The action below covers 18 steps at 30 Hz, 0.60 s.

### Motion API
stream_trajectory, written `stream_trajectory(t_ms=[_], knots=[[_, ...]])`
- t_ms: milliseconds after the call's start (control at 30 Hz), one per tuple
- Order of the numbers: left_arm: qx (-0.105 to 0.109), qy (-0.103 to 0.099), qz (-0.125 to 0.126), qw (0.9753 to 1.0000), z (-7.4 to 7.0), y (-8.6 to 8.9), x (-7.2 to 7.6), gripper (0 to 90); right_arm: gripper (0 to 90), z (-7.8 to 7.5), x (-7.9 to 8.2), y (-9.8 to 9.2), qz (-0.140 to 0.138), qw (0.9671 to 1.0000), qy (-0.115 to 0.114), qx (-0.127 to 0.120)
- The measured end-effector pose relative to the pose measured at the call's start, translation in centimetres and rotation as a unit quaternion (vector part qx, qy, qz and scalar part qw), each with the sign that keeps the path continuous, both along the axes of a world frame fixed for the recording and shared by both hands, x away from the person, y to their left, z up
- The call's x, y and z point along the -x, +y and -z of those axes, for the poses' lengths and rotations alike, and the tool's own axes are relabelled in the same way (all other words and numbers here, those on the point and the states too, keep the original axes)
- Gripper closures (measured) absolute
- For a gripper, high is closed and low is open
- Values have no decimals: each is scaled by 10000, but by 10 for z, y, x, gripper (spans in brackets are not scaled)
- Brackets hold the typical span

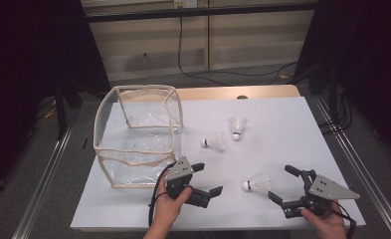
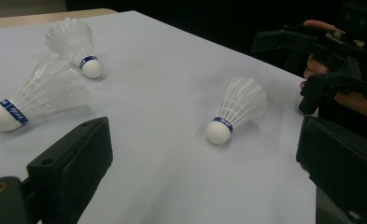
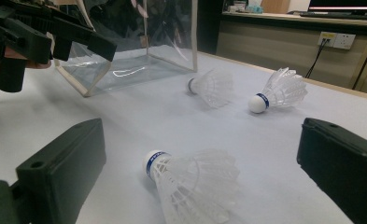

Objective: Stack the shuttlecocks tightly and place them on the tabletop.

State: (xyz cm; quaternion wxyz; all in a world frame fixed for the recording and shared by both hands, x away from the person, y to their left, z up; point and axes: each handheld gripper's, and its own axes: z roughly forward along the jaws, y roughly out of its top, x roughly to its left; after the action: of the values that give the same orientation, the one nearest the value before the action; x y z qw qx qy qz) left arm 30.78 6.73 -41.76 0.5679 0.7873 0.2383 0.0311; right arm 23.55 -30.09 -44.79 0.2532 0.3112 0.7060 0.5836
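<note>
While both jaw pairs are held wide open, nearest shuttlecock is seen lower centre, just left of right gripper | left gripper sits beside clear box | bare sheet is left upper right.

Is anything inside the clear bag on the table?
Nothing shows through the clear bag: only its creased plastic floor. All three shuttlecocks lie outside on the white sheet. The left gripper overlaps its near corner, hiding a small part.
</note>
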Motion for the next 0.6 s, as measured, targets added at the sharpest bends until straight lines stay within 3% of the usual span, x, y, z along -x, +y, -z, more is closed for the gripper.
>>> stream_trajectory(t_ms=[600], knots=[[124,30,-39,9999,2,22,3,38,6,0,0,0,14,10000,-4,20]])
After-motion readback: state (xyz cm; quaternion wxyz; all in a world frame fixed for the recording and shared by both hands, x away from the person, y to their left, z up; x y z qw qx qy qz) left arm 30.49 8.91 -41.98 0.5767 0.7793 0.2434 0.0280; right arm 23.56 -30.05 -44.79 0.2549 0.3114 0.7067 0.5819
